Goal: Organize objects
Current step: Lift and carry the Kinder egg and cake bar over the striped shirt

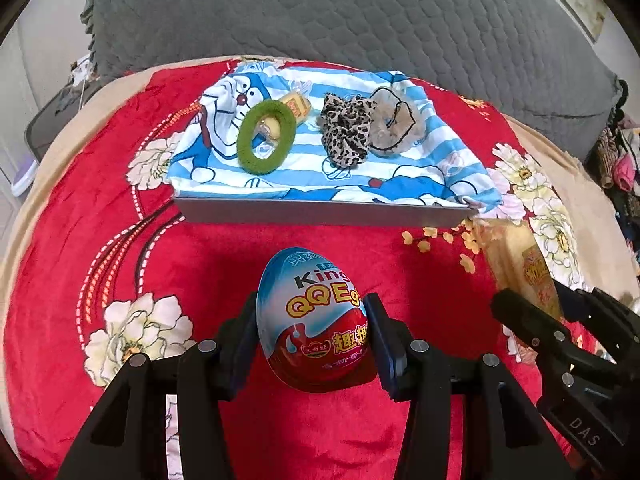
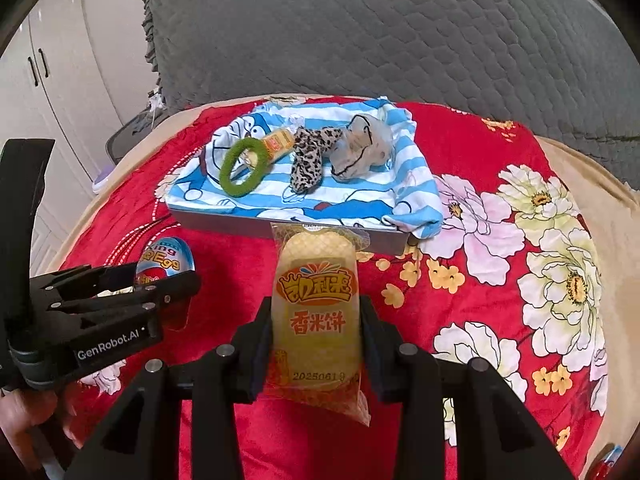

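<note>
Foil egg (image 1: 314, 320) in left tool (image 1: 312, 336) (gripped)

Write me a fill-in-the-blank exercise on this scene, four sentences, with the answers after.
1. The left gripper is shut on the ____-shaped candy.
2. The right gripper is shut on a yellow rice cracker ____.
3. The ring-shaped hair tie on the striped cloth is ____ in colour.
4. The scrunchie beside the sheer one has a ____ print.

Answers: egg; packet; green; leopard
</note>
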Motion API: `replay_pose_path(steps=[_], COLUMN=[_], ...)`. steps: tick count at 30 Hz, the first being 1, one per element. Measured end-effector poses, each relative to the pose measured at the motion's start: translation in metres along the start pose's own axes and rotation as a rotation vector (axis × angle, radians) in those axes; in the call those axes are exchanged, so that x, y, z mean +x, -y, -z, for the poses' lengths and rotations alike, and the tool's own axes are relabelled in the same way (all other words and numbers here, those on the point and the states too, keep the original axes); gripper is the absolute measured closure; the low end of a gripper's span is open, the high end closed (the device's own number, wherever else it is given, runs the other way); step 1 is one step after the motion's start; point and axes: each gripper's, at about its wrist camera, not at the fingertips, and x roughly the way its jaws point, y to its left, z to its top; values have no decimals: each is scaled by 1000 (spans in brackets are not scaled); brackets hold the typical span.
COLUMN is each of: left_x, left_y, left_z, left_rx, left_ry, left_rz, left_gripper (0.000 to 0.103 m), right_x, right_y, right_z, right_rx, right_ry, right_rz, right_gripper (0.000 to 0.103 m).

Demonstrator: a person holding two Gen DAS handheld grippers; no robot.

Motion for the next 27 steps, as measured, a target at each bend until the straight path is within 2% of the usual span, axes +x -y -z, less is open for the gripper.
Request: replay_pose_path(steps=[27], left_x=[-50], left_y=[-5], left_z=[11], left_rx=[3], left_ry=[46], left_rz=[-20], left_gripper=[51], right_x=[-32], right_y=[-22], right_z=[8], right_rx=[-48], right_ry=[51], right_rz=[-3], right_gripper=[63])
